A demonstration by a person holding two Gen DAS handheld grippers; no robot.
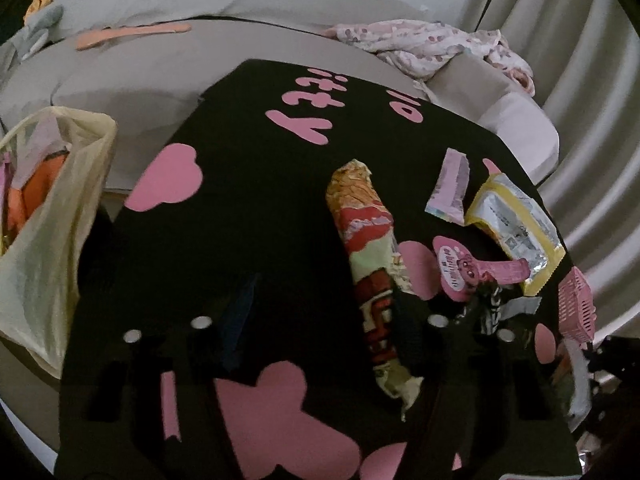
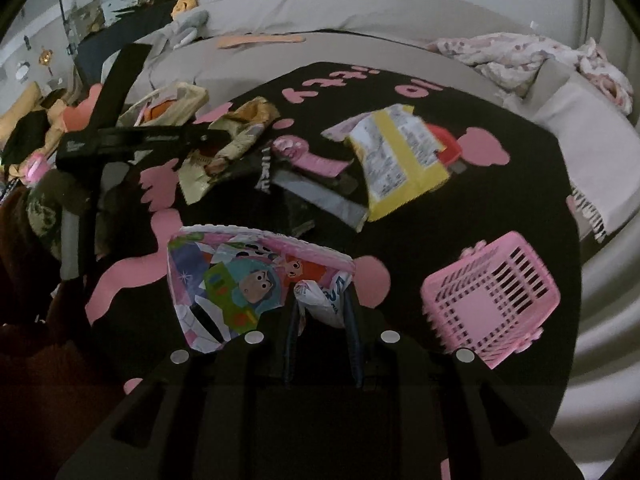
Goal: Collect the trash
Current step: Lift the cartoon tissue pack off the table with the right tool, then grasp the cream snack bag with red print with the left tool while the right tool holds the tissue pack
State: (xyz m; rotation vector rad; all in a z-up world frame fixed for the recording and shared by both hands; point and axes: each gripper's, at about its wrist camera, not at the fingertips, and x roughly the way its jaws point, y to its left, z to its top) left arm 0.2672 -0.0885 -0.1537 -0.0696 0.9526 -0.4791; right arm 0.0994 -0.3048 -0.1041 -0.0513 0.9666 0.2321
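Left wrist view runs, from left to right, across a yellow plastic bag (image 1: 48, 240) hanging open beside the black table (image 1: 248, 208), with orange wrappers inside. The left gripper (image 1: 332, 312) hovers over the table with its fingers spread wide; the right finger rests against a long crumpled snack wrapper (image 1: 372, 264). Farther right lie a pink lid (image 1: 460, 268) and a yellow-edged foil packet (image 1: 516, 228).

Right wrist view shows, at the near left, a cartoon-printed wrapper (image 2: 240, 284) lying on the table. The right gripper (image 2: 322, 316) pinches a white crumpled wrapper (image 2: 320, 300) that touches the cartoon one. At the near right, a pink plastic basket (image 2: 492, 300) lies tipped on its side.
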